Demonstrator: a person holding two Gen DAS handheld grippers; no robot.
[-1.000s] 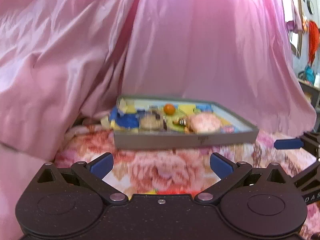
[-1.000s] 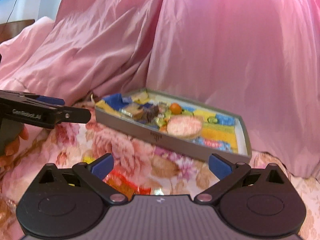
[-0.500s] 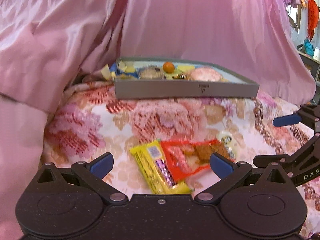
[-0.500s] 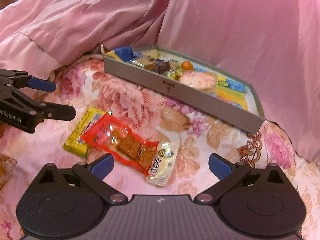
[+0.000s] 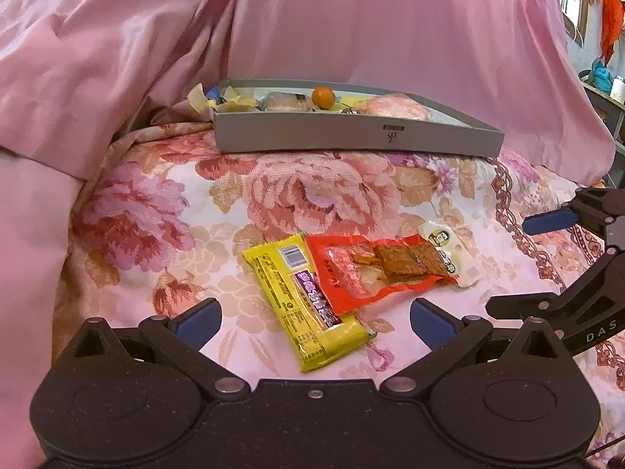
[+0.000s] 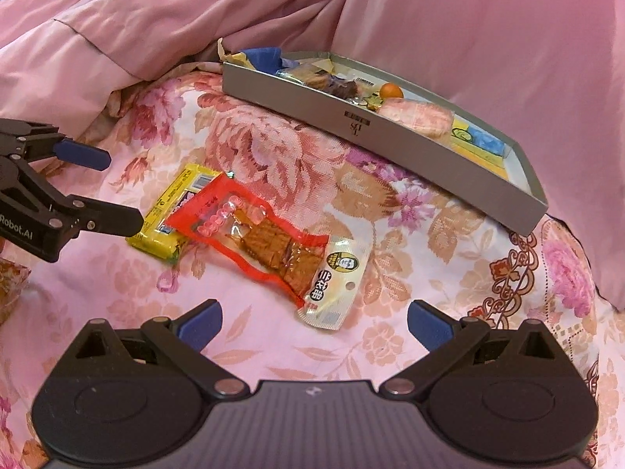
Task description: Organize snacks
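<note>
Both grippers have dipped toward the red packet point(image 5: 381, 269), which overlaps the yellow packet point(image 5: 300, 305) near the grey tray point(image 5: 351, 136); jaws spread, empty.

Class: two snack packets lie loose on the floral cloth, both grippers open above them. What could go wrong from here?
1. The red packet overlaps the yellow packet, so a grab may drag both.
2. The left gripper and right gripper hover close together and could collide.
3. The grey box already looks crowded.

Floral bedspread point(image 5: 320, 195) under grey tray point(image 5: 351, 136), yellow packet point(image 5: 304, 305), red packet point(image 5: 375, 265).
</note>
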